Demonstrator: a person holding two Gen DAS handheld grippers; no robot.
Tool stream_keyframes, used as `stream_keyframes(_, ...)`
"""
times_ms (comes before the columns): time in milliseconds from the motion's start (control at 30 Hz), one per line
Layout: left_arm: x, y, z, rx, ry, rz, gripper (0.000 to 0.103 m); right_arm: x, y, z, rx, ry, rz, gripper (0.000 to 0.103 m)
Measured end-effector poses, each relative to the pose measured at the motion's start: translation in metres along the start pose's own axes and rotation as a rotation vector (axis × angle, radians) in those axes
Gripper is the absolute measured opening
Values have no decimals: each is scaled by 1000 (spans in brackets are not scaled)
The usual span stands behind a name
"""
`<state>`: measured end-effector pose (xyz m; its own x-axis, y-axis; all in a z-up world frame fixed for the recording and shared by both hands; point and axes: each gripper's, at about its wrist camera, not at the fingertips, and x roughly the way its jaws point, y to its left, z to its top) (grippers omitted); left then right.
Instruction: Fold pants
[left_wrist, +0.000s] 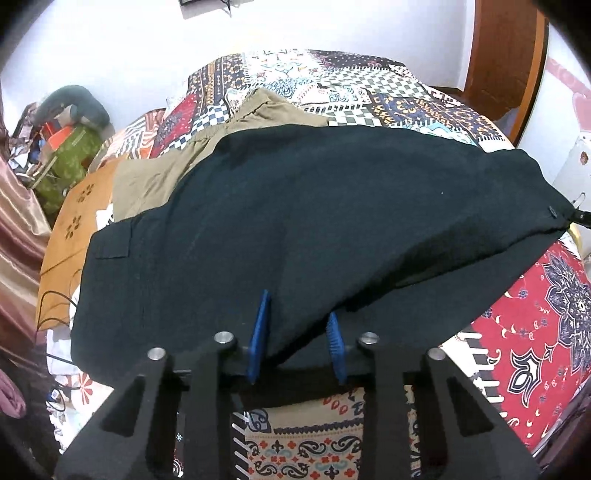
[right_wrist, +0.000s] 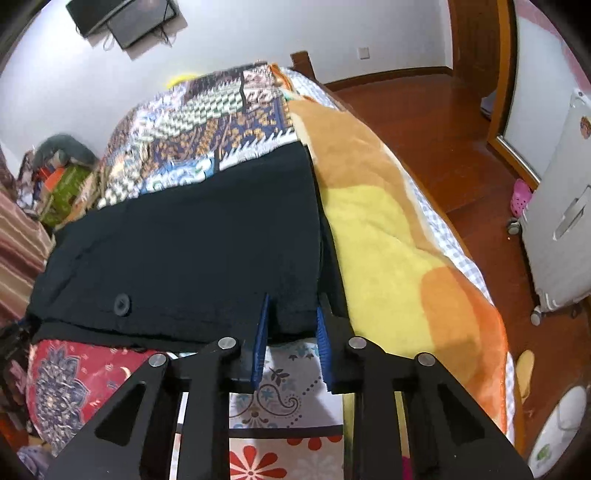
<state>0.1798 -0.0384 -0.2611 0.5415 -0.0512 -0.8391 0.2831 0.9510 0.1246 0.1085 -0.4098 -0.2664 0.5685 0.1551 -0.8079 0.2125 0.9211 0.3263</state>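
Black pants (left_wrist: 295, 221) lie spread across the patterned bed; they also show in the right wrist view (right_wrist: 192, 251). My left gripper (left_wrist: 299, 314) has its blue fingers on either side of the pants' near edge, and the cloth sits between them, lifted slightly. My right gripper (right_wrist: 291, 310) likewise straddles a corner of the pants near the waistband button (right_wrist: 121, 304). The jaws of both stand partly apart with cloth between them.
Khaki pants (left_wrist: 184, 162) lie under the black ones at the far left. A yellow-orange blanket (right_wrist: 388, 240) lies along the bed's right edge. A patterned bedspread (left_wrist: 369, 88) covers the bed. Clutter (left_wrist: 62, 140) sits at far left, a white appliance (right_wrist: 554, 221) at right.
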Motion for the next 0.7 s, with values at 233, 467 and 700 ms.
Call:
stream_keyframes(233, -22, 1, 8, -2, -49, -33, 8, -18, 11, 4, -21, -95, 20, 12)
stream_keyframes(467, -36, -1, 4, 5, -52, -76, 7, -31, 15, 13, -36, -150, -2, 11)
stream_keyframes(700, -15, -8, -14, -11, 25, -108, 7, -4, 2, 3, -18, -66, -35, 11)
